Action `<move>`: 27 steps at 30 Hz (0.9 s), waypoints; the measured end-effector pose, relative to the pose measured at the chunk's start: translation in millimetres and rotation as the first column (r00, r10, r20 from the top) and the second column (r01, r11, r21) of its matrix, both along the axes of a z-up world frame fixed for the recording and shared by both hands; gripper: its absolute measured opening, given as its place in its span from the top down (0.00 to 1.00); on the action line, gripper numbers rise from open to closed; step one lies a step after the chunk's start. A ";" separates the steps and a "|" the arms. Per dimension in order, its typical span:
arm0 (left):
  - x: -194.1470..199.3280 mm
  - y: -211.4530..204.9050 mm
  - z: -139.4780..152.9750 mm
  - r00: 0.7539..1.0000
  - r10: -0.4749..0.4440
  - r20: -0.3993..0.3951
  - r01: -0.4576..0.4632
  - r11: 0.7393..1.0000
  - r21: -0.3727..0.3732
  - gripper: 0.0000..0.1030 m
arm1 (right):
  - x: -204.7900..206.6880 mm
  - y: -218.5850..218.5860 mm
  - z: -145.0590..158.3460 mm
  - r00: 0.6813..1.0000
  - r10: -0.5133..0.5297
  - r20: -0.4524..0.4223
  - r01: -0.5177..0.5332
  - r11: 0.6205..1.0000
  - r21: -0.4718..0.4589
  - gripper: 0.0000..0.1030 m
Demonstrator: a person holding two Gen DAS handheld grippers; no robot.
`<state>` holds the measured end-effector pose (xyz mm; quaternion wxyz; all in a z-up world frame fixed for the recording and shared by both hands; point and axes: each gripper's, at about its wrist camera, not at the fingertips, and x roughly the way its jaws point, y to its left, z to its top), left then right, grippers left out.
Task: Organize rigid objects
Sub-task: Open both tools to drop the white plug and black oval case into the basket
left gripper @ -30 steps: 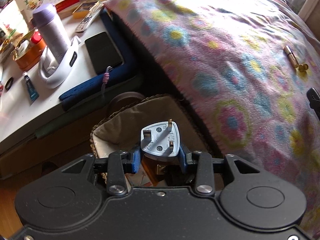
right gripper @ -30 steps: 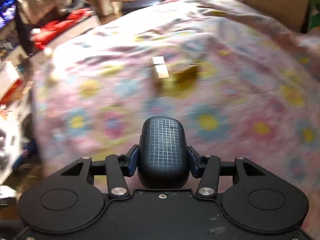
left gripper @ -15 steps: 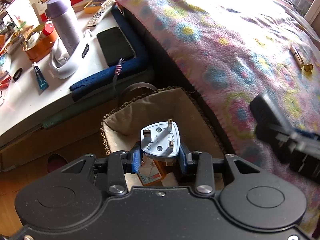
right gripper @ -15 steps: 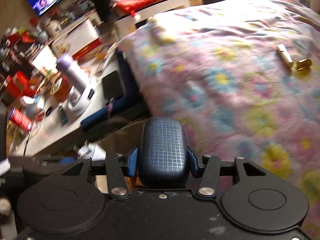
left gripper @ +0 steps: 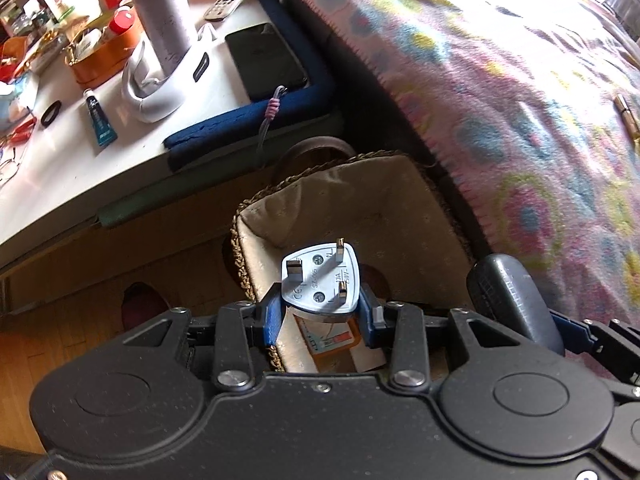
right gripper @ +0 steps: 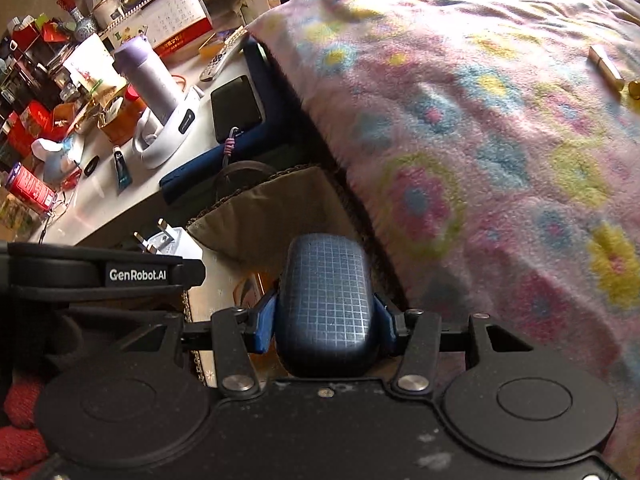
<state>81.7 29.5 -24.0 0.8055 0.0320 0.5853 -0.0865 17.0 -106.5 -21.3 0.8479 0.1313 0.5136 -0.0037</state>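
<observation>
My left gripper is shut on a white three-pin plug and holds it over a woven basket with a beige lining, beside the bed. My right gripper is shut on a dark blue gridded case and hangs over the same basket, just right of the left gripper. The case also shows in the left wrist view, and the plug in the right wrist view. An orange packet lies inside the basket. A gold tube lies on the blanket.
A flowered fleece blanket covers the bed on the right. A white table on the left holds a lilac flask in a white stand, a black phone on a blue pad, a remote and clutter. A wooden floor lies below.
The right gripper swung left from over the blanket with the case and came down beside the left gripper over the basket. The left gripper moved closer to the basket, still holding the plug.
</observation>
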 end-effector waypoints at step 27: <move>2.7 -6.6 -5.5 1.000 -0.009 -0.017 0.010 0.997 0.070 0.44 | 4.4 -12.6 2.9 0.998 -0.050 0.033 0.050 0.999 0.008 0.42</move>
